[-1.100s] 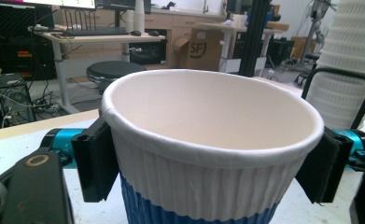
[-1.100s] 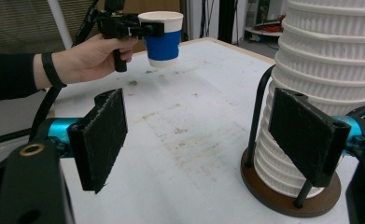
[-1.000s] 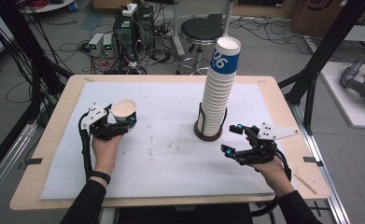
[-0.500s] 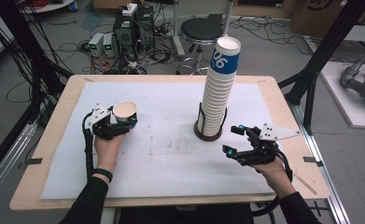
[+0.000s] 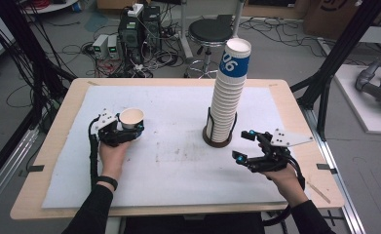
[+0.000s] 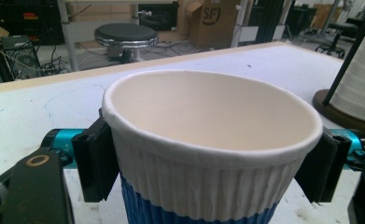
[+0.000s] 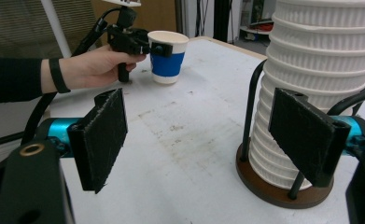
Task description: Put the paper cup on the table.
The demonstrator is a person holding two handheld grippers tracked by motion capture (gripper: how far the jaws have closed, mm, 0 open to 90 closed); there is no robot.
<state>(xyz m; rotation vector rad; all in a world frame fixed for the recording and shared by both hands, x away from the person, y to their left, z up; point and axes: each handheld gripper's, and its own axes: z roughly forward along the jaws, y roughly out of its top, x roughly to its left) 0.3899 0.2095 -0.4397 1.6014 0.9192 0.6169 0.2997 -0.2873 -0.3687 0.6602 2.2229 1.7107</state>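
The left gripper (image 5: 129, 127) is pinching 1 blue-banded paper cup (image 5: 131, 118) upright at the tabletop's (image 5: 178, 105) left side, while the right gripper (image 5: 244, 145) is waiting spread and empty near the tall cup stack (image 5: 227, 97) in its wire holder (image 5: 219, 138). Squeezing harder is likely crushing the thin rim; nudging the stack risks toppling it.
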